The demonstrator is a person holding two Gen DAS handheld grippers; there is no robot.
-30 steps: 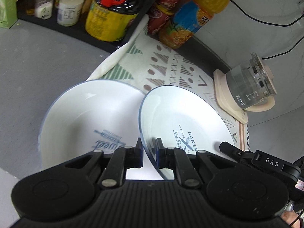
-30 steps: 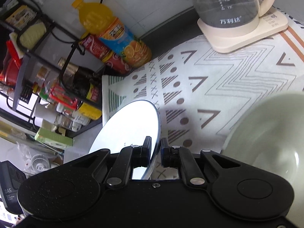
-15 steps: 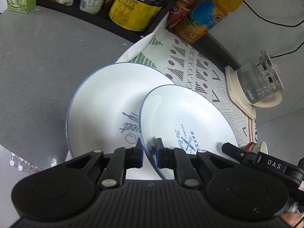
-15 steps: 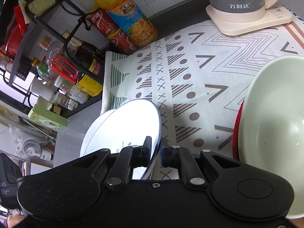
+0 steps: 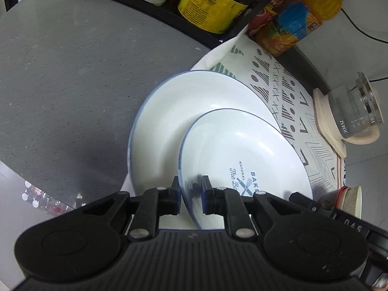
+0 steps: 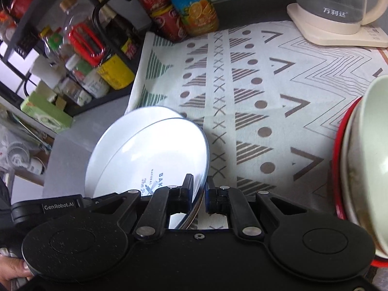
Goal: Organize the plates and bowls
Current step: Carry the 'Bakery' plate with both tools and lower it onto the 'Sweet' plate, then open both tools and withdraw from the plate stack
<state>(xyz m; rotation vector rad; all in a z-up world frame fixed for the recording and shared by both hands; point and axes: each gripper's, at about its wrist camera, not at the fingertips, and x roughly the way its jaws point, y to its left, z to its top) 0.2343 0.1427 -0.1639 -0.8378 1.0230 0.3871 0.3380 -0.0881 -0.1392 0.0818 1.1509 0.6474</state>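
Note:
A white blue-rimmed plate with "BAKE" lettering (image 5: pixel 245 155) is held at opposite rims. My left gripper (image 5: pixel 190 192) is shut on its near rim. My right gripper (image 6: pixel 199 191) is shut on the same plate (image 6: pixel 157 152) at its right rim. The plate hovers tilted over a second, larger white plate (image 5: pixel 194 104) lying on the patterned cloth (image 6: pixel 266 92); that plate also shows behind it in the right wrist view (image 6: pixel 114 135). A pale green bowl (image 6: pixel 371 160) sits stacked in a red-rimmed dish (image 6: pixel 338 169) at the right.
A glass kettle on a cream base (image 6: pixel 339 12) stands at the cloth's far right. An orange juice bottle (image 6: pixel 194 7), cans and a rack of jars and bottles (image 6: pixel 80 55) line the back. Grey countertop (image 5: pixel 60 72) lies to the left.
Both grippers carried the lettered plate further over the larger plate, so it now overlaps that plate more. The green bowl has slid to the right edge of the right wrist view.

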